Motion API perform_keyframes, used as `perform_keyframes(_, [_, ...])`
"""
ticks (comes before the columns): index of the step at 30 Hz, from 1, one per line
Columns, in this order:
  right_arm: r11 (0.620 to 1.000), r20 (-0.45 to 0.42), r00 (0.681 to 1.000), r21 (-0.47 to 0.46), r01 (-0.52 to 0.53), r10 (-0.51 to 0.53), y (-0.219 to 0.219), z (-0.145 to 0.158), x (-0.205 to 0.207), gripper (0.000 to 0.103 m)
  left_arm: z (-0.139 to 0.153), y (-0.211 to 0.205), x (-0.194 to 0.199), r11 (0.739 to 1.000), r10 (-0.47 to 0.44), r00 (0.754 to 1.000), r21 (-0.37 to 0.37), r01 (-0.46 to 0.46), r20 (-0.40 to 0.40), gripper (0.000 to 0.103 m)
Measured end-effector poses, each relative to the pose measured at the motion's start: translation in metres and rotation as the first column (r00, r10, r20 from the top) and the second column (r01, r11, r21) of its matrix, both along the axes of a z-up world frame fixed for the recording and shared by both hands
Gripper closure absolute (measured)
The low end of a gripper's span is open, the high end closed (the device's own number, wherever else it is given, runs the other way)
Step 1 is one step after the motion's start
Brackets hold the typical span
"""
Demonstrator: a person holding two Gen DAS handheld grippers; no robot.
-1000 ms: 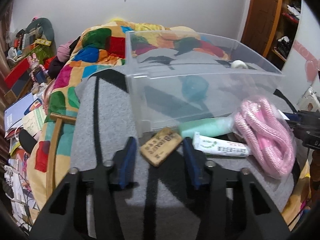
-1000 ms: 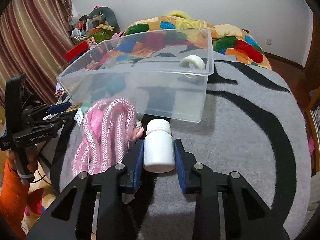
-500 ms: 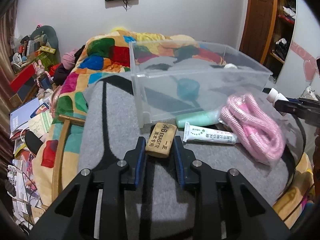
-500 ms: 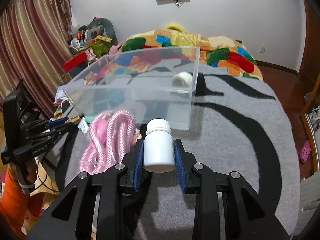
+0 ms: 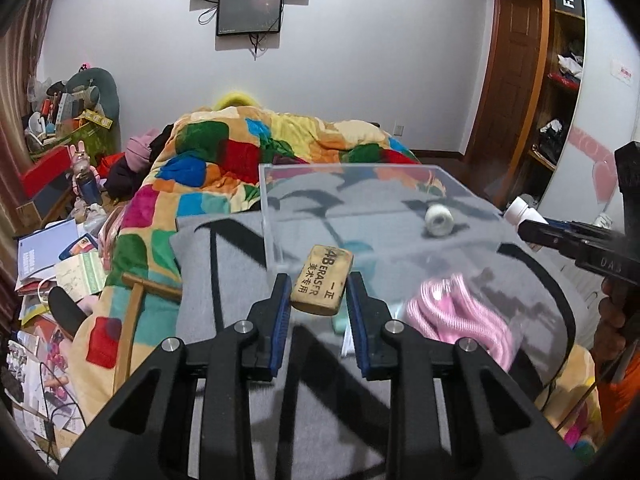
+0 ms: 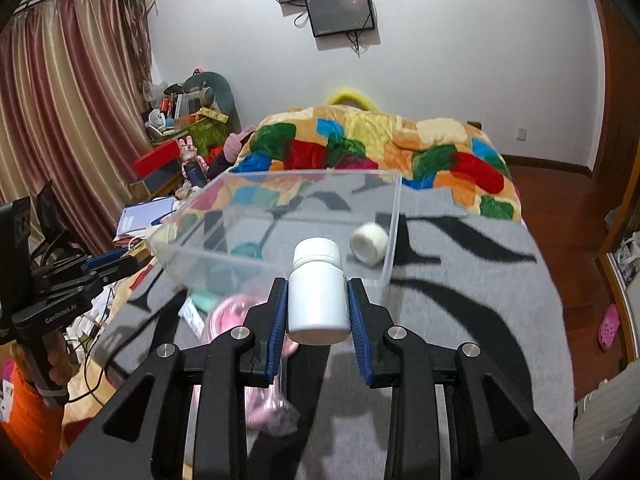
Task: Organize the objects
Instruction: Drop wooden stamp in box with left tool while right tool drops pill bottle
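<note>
My left gripper (image 5: 318, 286) is shut on a tan 4B eraser (image 5: 322, 279) and holds it in the air near the front left corner of the clear plastic bin (image 5: 276, 216). My right gripper (image 6: 318, 296) is shut on a white pill bottle (image 6: 318, 290), raised in front of the bin's (image 6: 394, 216) near wall. A white tape roll (image 5: 438, 220) and a teal object (image 6: 246, 250) lie inside the bin. A pink rope in a bag (image 5: 460, 316) lies on the grey blanket below, also in the right wrist view (image 6: 236, 312).
A green tube (image 6: 204, 300) and a white tube (image 6: 192, 316) lie by the rope. A patchwork quilt (image 5: 240, 160) covers the bed behind the bin. Clutter and papers (image 5: 52, 256) fill the floor at left. A wooden door (image 5: 516, 80) stands at right.
Both grippers have risen: the left closed on the eraser and lifted it off the blanket, the right lifted the bottle. Both now look down over the bin's rim.
</note>
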State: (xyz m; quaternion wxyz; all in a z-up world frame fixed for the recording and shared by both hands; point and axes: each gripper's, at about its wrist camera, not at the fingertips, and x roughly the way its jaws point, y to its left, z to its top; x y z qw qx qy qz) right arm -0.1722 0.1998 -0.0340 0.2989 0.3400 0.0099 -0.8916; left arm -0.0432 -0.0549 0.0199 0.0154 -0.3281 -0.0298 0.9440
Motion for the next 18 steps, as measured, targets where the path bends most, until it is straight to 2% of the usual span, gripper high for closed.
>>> perform_keyframes(8, [1.0,0.006,1.0,0.015,-0.007,0.006,-0.025,0.006,-0.034,0.076,0.0,0.004,-0.041,1.0,0.0,0.999,-0.02,0.001,0.036,0.075])
perform_keyframes(18, [0.995,0.069,0.998,0.095,-0.02,0.014,-0.064,-0.018,-0.07,0.076,-0.019,0.007,-0.079,1.0,-0.005,0.994,-0.007,0.006,0.11,0.075])
